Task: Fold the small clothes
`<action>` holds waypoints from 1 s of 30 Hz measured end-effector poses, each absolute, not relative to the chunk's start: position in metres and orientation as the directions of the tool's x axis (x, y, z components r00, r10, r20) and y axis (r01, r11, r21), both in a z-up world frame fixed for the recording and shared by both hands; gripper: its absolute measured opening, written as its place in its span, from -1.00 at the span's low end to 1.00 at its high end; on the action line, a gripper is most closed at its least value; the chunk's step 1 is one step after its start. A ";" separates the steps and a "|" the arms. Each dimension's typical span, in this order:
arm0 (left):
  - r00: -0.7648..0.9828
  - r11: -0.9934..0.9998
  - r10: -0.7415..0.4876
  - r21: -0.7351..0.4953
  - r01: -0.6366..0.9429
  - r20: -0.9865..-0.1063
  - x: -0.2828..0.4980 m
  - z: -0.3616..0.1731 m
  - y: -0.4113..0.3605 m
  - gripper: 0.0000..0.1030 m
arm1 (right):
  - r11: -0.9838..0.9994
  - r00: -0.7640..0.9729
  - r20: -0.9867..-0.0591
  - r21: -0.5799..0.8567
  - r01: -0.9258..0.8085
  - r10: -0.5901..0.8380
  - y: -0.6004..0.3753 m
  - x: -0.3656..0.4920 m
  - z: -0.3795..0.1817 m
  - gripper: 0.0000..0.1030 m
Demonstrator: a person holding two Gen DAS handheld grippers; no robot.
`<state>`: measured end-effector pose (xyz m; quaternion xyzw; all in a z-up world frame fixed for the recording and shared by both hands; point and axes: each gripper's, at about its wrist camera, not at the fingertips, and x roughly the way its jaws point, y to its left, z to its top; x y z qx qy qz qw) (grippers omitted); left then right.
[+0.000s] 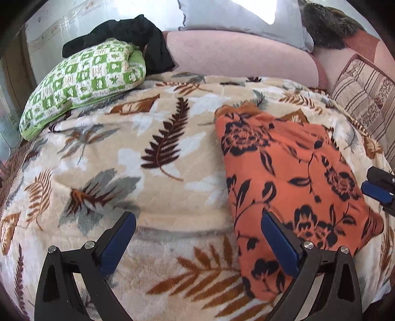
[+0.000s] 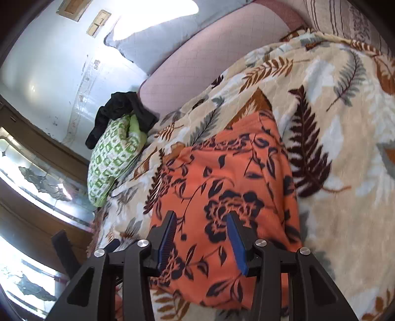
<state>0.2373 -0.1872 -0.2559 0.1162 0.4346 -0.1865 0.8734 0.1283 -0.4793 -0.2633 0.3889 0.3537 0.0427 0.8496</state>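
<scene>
An orange garment with dark floral print [image 1: 291, 177] lies folded flat on a leaf-patterned blanket [image 1: 138, 153]; it also shows in the right wrist view [image 2: 222, 177]. My left gripper [image 1: 198, 219] is open and empty, hovering over the blanket, its right finger [image 1: 279, 242] over the garment's left edge. My right gripper [image 2: 202, 222] is open and empty, just above the garment. Its tips also show at the right edge of the left wrist view [image 1: 377, 187].
A green-and-white checked pillow [image 1: 81, 84] with a black garment [image 1: 128, 34] on it lies at the far left of the bed. A pink bolster [image 1: 237, 54], a pale pillow [image 1: 242, 19] and a striped cushion [image 1: 365, 98] line the back.
</scene>
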 end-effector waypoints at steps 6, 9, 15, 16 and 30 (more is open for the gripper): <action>0.538 0.897 -0.224 0.044 0.441 -0.813 0.232 -0.266 -0.187 0.97 | 0.753 0.648 -0.686 0.605 0.257 0.331 -0.470 0.139 -0.291 -0.09; 0.569 0.897 -0.257 0.026 0.442 -0.781 0.232 -0.254 -0.183 0.97 | 0.729 0.687 -0.640 0.644 0.233 0.345 -0.477 0.134 -0.282 -0.09; 0.539 0.863 -0.377 -0.074 0.499 -0.753 0.239 -0.243 -0.191 0.97 | 0.687 0.767 -0.584 0.673 0.275 0.265 -0.514 0.126 -0.270 0.14; 0.526 0.857 -0.394 -0.096 0.506 -0.754 0.242 -0.245 -0.193 0.97 | 0.664 0.777 -0.576 0.688 0.292 0.256 -0.522 0.125 -0.269 0.25; 0.477 0.877 -0.311 -0.055 0.476 -0.822 0.260 -0.276 -0.216 0.97 | 0.729 0.696 -0.663 0.616 0.297 0.277 -0.502 0.165 -0.282 0.26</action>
